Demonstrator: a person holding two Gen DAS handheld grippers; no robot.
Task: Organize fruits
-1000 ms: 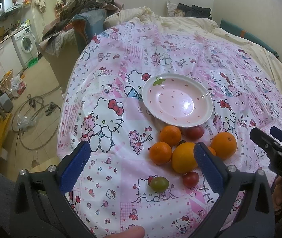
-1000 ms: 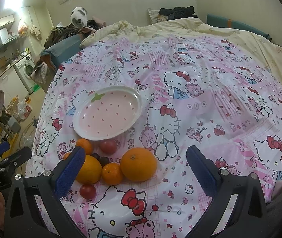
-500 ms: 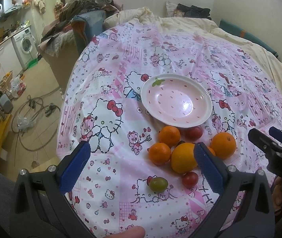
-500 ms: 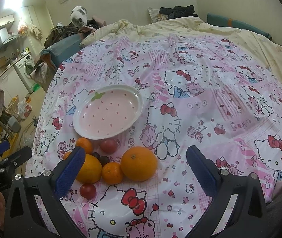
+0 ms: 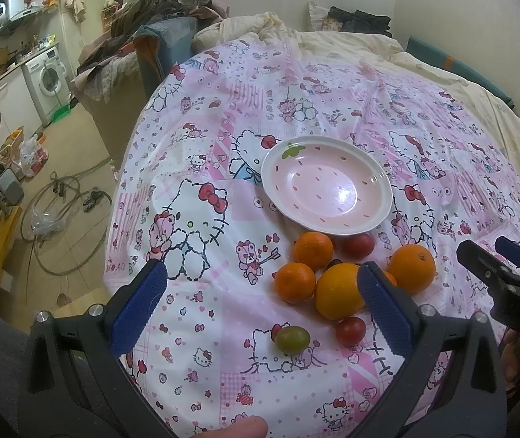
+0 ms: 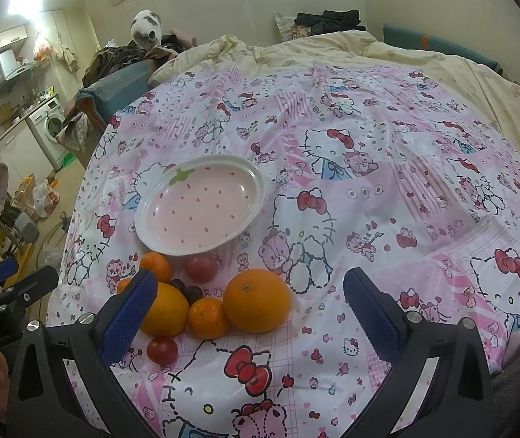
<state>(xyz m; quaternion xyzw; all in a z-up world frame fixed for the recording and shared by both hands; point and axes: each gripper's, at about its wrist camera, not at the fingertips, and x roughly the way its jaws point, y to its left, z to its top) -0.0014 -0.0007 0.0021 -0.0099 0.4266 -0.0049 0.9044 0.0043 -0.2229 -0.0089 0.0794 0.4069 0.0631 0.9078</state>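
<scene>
A: State the position of the fruit relative to each gripper.

B: The fruit lies in one cluster on the patterned bedspread point(image 5: 201, 168), just below the pink plate point(image 5: 325, 189), which holds nothing. The left gripper point(image 5: 260, 306) hangs above the near edge of the bed, jaws wide apart and holding nothing; the cluster sits toward its right finger, which covers part of the lemon point(image 5: 336, 295). The right gripper point(image 6: 241, 310) is likewise spread and holding nothing; the large orange point(image 6: 257, 300) lies between its fingers, nearer the left one.

A: List the fruit, largest first.

B: Large orange, lemon, then three mandarins; one mandarin point(image 6: 207, 317) touches both the orange and the lemon. Next, two red tomatoes; one red tomato point(image 6: 162, 349) lies nearest the grippers, the other against the plate rim. Two dark small fruits point(image 6: 187, 290) sit in the middle of the cluster; possibly grapes, but the view is too poor to confirm.

A: What does one view show that the other does not?

B: Only the left wrist view shows the green tomato point(image 5: 292, 338), set apart at the front left of the cluster. The dark fruits are clear only in the right wrist view.

A: Edges and free room?

B: The bed edge drops to the floor on the left. Bare bedspread extends to the right of the plate and beyond it.
</scene>
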